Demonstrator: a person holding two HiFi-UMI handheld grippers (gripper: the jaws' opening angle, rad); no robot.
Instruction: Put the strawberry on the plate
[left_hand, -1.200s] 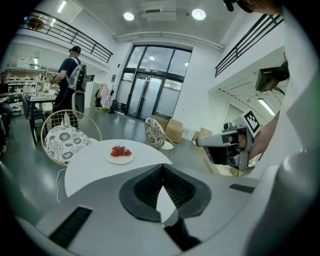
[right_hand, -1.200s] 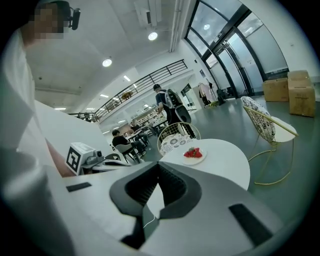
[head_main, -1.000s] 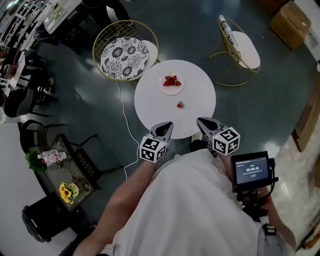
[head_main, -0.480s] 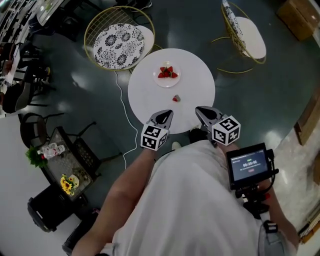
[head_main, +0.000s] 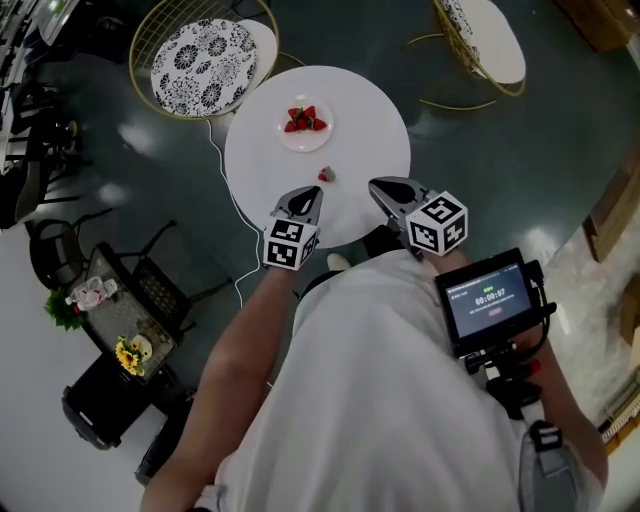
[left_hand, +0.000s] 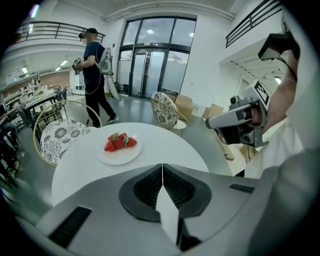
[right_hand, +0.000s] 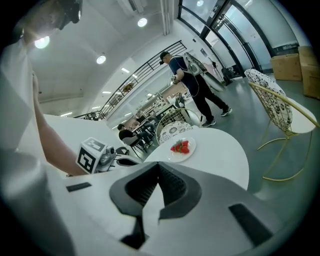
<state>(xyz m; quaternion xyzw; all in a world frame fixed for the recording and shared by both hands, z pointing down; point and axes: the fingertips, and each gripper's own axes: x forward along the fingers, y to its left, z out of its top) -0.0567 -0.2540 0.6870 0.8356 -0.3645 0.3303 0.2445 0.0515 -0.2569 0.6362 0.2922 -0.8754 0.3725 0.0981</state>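
A round white table (head_main: 370, 120) carries a white plate (head_main: 303, 135) with a few strawberries (head_main: 303, 119) heaped on it. One loose strawberry (head_main: 326, 174) lies on the table between the plate and the near edge. My left gripper (head_main: 308, 192) hangs over the near edge just short of that berry, shut and empty. My right gripper (head_main: 376, 185) is to its right, also shut and empty. In the left gripper view the plate (left_hand: 119, 155) lies beyond the closed jaws of the left gripper (left_hand: 162, 165). The right gripper view shows the plate (right_hand: 181, 150) further off, beyond the right gripper (right_hand: 159, 165). Neither gripper view shows the loose berry.
A wire chair with a patterned cushion (head_main: 205, 60) stands left of the table, another chair (head_main: 480, 30) at the right. A cable (head_main: 225, 190) runs along the floor. A side table with flowers (head_main: 130, 350) stands at the lower left. A person (left_hand: 95, 75) walks behind the table.
The table has slid up and left in the head view. Both grippers now reach its near edge, closer to the loose strawberry. Both stay shut.
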